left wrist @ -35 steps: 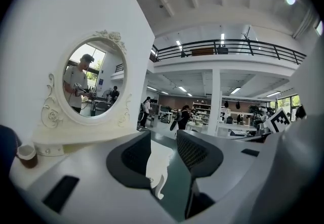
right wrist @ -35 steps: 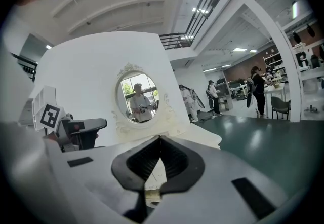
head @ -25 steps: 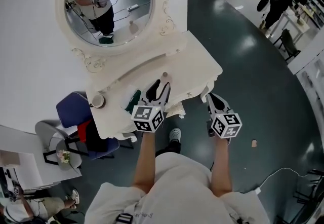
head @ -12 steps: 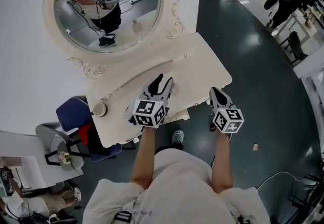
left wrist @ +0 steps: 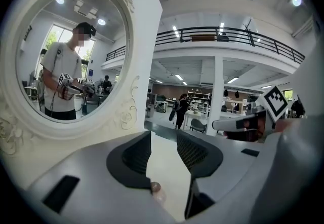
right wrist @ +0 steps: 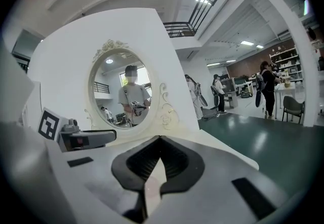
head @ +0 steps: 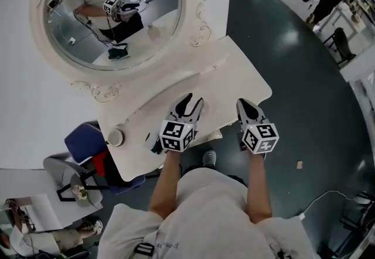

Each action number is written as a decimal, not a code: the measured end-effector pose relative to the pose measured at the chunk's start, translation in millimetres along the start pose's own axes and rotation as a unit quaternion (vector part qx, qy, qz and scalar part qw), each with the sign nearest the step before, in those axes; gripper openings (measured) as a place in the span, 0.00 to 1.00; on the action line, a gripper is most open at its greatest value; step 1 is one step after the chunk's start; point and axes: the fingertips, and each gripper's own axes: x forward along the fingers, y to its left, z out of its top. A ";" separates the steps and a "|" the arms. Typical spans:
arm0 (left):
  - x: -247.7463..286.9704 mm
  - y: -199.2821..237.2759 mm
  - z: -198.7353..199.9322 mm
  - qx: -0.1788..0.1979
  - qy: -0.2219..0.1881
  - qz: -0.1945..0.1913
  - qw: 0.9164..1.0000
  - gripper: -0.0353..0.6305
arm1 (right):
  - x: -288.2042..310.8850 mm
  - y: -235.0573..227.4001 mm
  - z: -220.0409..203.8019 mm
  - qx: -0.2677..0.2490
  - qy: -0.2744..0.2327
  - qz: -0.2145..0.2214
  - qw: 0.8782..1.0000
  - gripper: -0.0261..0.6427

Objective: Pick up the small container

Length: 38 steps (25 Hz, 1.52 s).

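A small pale container with a brownish round top [left wrist: 153, 187] stands on the cream vanity table [head: 234, 70], low in the gap between the jaws in the left gripper view. In the head view I cannot make it out; my left gripper [head: 190, 102] covers that spot. The left gripper [left wrist: 163, 139] is open with its jaws apart on either side of the container, not touching it. My right gripper [head: 246, 105] hovers over the table's front edge to the right. Its jaws [right wrist: 161, 141] meet at the tips, shut on nothing.
An oval mirror [head: 117, 12] in a carved frame rises at the back of the table. A round cup [head: 115, 136] sits at the table's left end and a dark green item [head: 156, 146] lies near the front edge. A blue chair [head: 85, 140] stands left; dark floor lies right.
The head view has swung so the mirror fills more of the frame. The right gripper has come in from beside the table to its front edge. The left gripper stays over the table.
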 end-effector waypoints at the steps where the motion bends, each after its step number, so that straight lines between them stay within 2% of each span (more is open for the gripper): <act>1: 1.7 1.3 -7.0 0.002 0.003 -0.003 1.000 0.32 | 1.6 2.1 -1.8 -0.003 0.001 0.001 1.000 0.06; 10: 20.9 7.3 -49.4 -0.015 0.020 -0.033 0.999 0.32 | -9.9 1.7 -9.9 -0.008 0.015 -0.021 1.000 0.06; 16: 32.4 18.2 -80.5 -0.002 0.047 -0.019 0.999 0.32 | -13.9 0.7 -12.9 -0.014 0.021 -0.029 0.999 0.06; 22: 45.2 15.1 -111.2 0.024 0.083 -0.023 0.996 0.32 | -22.1 1.0 -15.4 -0.021 0.027 -0.037 0.999 0.06; 27: 58.6 18.9 -128.8 0.035 0.085 -0.012 0.996 0.32 | -40.6 3.3 -7.2 -0.066 0.017 -0.047 0.997 0.06; 33: 73.8 13.7 -151.1 0.036 0.103 -0.031 0.994 0.32 | -50.5 -7.6 1.8 -0.074 0.019 -0.058 0.995 0.06; 38: 84.7 12.5 -161.5 0.062 0.104 -0.053 0.991 0.32 | -58.9 -10.1 -3.3 -0.082 0.030 -0.064 0.994 0.06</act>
